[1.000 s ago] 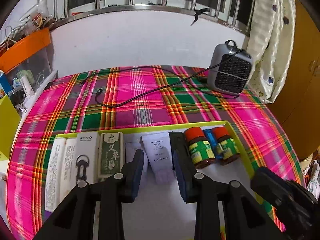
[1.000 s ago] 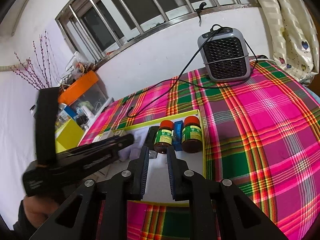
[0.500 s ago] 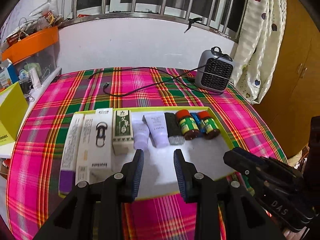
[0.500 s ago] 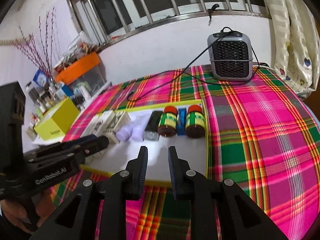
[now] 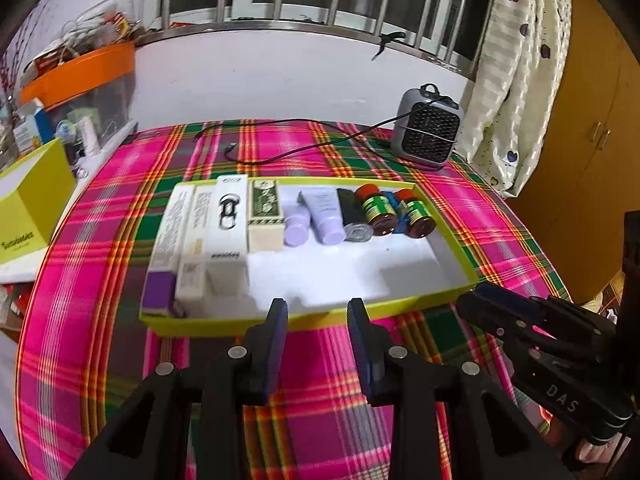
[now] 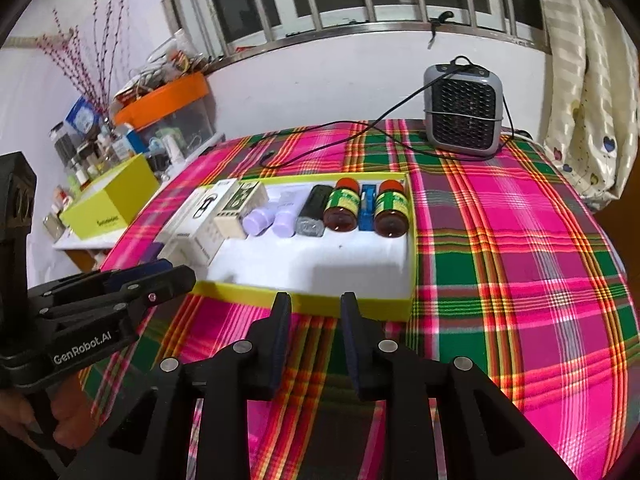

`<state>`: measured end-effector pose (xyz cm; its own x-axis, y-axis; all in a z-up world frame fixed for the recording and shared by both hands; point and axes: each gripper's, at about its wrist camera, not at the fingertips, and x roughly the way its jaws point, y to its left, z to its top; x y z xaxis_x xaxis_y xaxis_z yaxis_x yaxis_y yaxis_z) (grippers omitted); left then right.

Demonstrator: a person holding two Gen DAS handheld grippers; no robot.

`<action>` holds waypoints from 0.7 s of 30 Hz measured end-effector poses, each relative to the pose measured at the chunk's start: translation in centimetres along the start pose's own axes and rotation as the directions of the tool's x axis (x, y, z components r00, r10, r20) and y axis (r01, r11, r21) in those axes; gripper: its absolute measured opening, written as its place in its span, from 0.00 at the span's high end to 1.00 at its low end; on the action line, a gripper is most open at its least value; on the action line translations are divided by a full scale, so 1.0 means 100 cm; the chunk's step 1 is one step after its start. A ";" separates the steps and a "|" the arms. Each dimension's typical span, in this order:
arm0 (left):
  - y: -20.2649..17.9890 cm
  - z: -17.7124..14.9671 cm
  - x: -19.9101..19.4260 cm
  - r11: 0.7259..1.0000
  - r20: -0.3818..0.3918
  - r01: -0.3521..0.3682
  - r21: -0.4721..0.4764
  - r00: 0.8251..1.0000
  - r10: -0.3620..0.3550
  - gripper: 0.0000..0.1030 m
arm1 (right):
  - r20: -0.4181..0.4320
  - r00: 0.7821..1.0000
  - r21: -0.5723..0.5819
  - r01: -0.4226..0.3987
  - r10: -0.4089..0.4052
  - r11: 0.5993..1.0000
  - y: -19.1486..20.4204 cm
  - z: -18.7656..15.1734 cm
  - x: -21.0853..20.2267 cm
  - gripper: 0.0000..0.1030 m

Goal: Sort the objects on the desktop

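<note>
Desktop objects lie sorted in a row along the far wall of a yellow-rimmed tray [image 5: 452, 248] with a white floor, which sits on the plaid-covered desk [image 5: 100, 248]. In the left wrist view, from 9 o'clock toward 3 o'clock, the row holds long white boxes [image 5: 224, 232], a green-printed box [image 5: 264, 216], two lilac tubes [image 5: 324, 216] lying with caps toward the camera, a black tube [image 5: 352, 216], and two brown bottles [image 5: 378, 214] with red caps and green labels, a small blue item [image 5: 394, 210] wedged between them. The near half of the tray floor is bare.

The left gripper [image 5: 316, 310] hovers just above the tray's near rim, jaws parted and holding nothing. The right gripper [image 6: 314, 304] hangs over the same near rim, jaws likewise apart and empty; in the left wrist view it shows at 4 o'clock, by the tray's near right corner.

At 1 o'clock beyond the tray a grey fan heater [image 5: 428, 128] stands upright, its black cable [image 5: 280, 156] trailing across the cloth toward 11 o'clock. A yellow box [image 6: 112, 204] rests off the desk's edge at 9 o'clock, with an orange-lidded bin [image 6: 164, 96] behind it.
</note>
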<state>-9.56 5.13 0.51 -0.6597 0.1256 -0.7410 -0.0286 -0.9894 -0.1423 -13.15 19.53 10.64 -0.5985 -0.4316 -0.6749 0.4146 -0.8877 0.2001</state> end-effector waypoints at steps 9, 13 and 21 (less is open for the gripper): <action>0.008 -0.013 -0.014 1.000 0.008 -0.020 -0.023 1.000 0.020 0.69 | -0.021 1.000 -0.071 0.003 -0.005 0.997 0.018 -0.010 -0.009 0.73; 0.010 -0.017 -0.021 0.999 0.016 -0.016 -0.031 1.000 0.017 0.69 | -0.033 0.999 -0.095 0.009 -0.012 0.995 0.024 -0.015 -0.012 0.73; 0.012 -0.026 -0.026 0.999 0.012 -0.037 -0.019 0.999 0.038 0.72 | -0.040 0.999 -0.118 0.030 -0.035 0.993 0.029 -0.022 -0.019 0.73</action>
<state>-5.89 3.84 0.56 -0.6693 0.0875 -0.7378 0.0099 -0.9919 -0.1266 -9.32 18.09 10.93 -0.5844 -0.3937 -0.7095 0.4745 -0.8751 0.0948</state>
